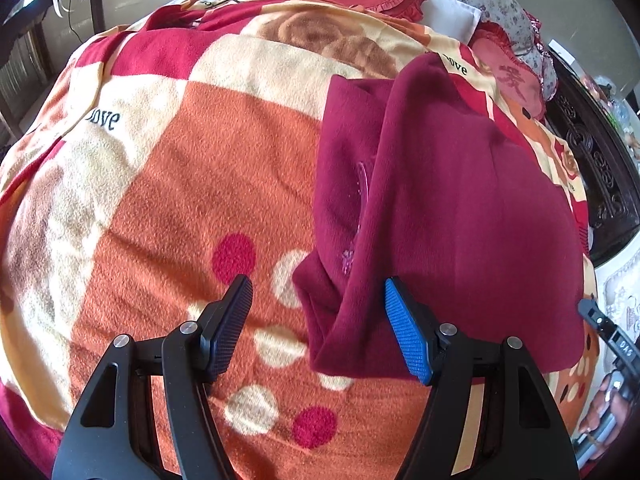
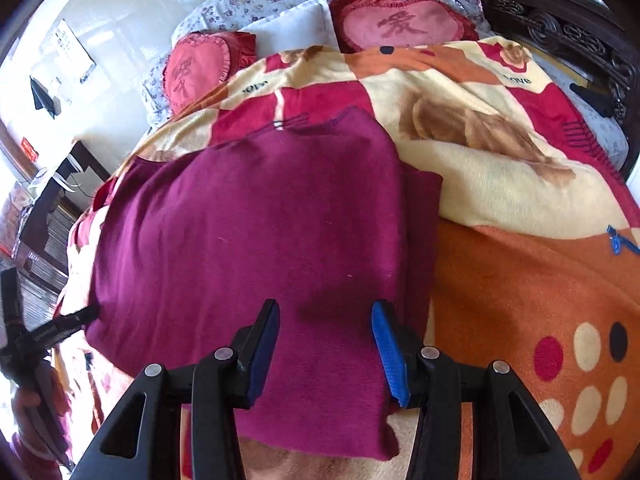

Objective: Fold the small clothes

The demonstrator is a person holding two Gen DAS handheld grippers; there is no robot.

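My left gripper hung above the bed with its jaws spread wide and nothing between them, the near left corner of the maroon garment lying just under the blue-padded finger. The garment lay folded on the fleece blanket, right of the orange check, with one panel turned over the other so that a long fold edge ran from its far end down toward me; a small purple print showed beside that edge.

My right gripper was likewise open and empty, poised over the near middle of the maroon garment, whose near hem reached down between my fingers. From this side the cloth looked flat and fairly smooth, a narrower layer sticking out along its right edge. To its right the blanket showed cream and orange panels with dots. Heart-shaped red cushions and a white pillow sat at the head of the bed.
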